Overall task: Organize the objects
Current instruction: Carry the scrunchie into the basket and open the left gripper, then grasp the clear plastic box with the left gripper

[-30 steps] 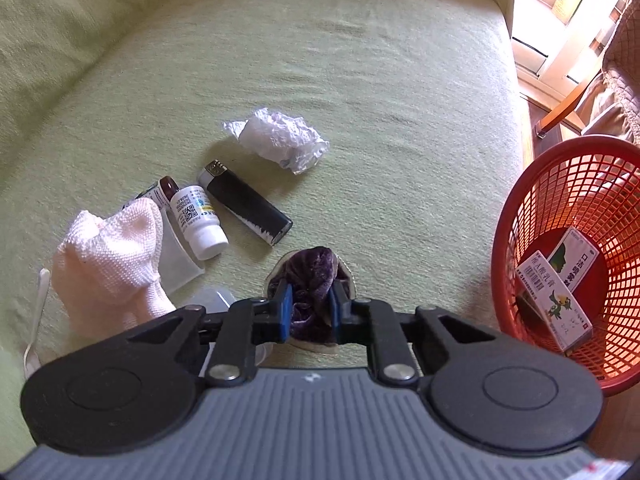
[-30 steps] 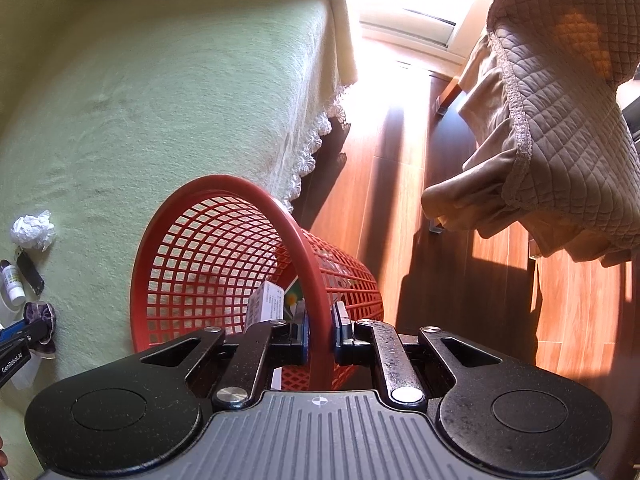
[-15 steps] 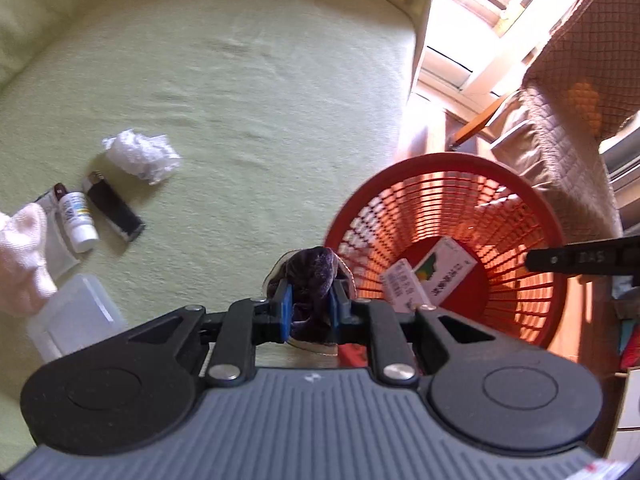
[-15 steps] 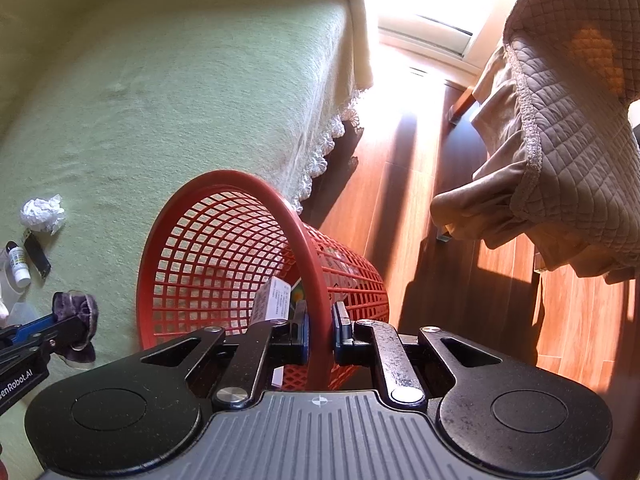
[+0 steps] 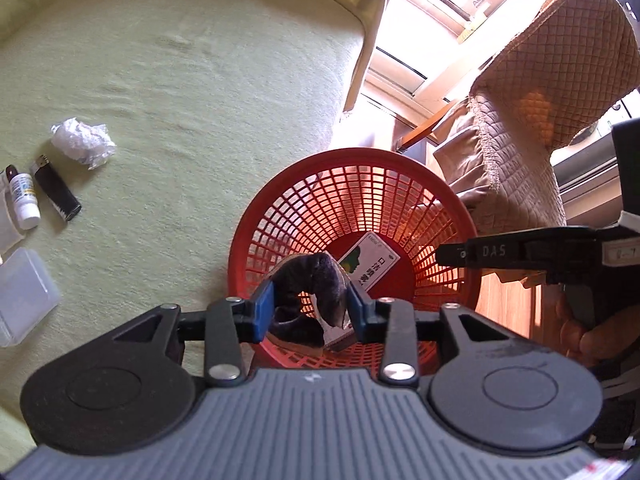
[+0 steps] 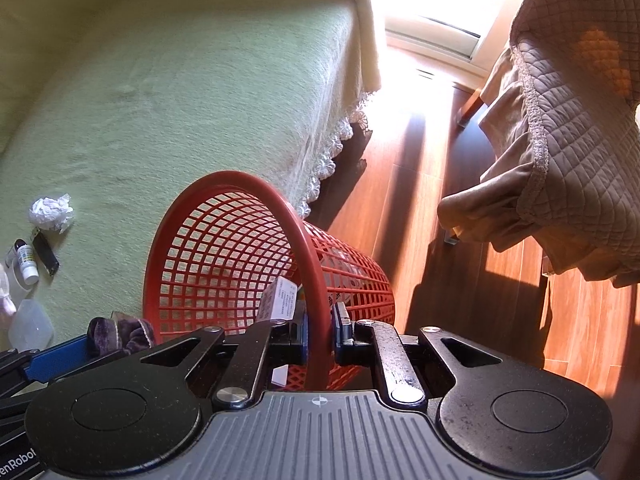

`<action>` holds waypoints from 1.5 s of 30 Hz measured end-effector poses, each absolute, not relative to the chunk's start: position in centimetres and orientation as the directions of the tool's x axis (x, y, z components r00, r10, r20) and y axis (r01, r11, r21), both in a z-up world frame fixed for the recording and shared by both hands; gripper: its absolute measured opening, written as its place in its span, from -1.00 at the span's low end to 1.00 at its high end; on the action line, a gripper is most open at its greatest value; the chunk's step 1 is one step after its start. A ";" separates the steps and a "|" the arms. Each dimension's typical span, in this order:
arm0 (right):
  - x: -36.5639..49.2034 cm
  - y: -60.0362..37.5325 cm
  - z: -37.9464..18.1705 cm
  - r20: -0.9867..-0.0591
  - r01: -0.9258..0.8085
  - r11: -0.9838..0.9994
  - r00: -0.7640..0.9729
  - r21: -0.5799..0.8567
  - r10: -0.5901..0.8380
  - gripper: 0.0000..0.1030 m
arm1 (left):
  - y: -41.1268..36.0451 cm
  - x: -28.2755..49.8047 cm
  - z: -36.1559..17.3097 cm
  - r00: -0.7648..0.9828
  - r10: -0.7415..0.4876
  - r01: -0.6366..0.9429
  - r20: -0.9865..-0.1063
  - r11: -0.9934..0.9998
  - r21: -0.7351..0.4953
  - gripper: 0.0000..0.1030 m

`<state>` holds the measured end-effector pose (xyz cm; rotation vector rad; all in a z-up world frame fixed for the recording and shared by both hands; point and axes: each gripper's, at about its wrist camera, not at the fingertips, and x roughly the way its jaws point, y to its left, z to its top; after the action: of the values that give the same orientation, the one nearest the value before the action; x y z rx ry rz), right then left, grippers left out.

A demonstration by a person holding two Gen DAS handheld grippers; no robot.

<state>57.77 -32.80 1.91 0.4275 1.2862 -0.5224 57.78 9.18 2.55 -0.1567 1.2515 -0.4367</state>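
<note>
A dark purple velvet scrunchie (image 5: 308, 280) hangs between the blue pads of my left gripper (image 5: 311, 308), just above the mouth of the red mesh basket (image 5: 256, 240). The jaws are opening and the scrunchie has sprung into a loose arch between them, no longer squeezed. A white and green medicine box (image 5: 368, 264) lies in the basket. My right gripper (image 6: 320, 332) is shut on the basket's near rim (image 6: 316, 280) and holds the basket tilted against the sofa's edge. In the right wrist view the scrunchie (image 6: 120, 334) and a left pad (image 6: 60, 356) show at lower left.
On the green sofa cover (image 5: 180, 100) lie a crumpled white tissue (image 5: 82, 142), a black lighter (image 5: 56, 188), a small white bottle (image 5: 26, 200) and a clear plastic box (image 5: 22, 292). A quilted brown chair cover (image 5: 540, 80) hangs over the wooden floor (image 6: 460, 240) at right.
My left gripper carried the scrunchie from the sofa rightward and up over the basket, then its jaws widened. The right gripper stayed shut on the basket rim.
</note>
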 end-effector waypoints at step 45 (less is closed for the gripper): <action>57.8 -32.6 1.7 -0.977 0.609 0.793 0.169 -0.002 -0.132 -0.84 | 24.9 60.1 -5.4 0.329 -0.027 0.306 -0.944 0.949 0.079 0.40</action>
<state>57.77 -32.65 1.71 0.4407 1.3037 -0.5514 60.06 24.94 -5.45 0.2615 1.2195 -0.2211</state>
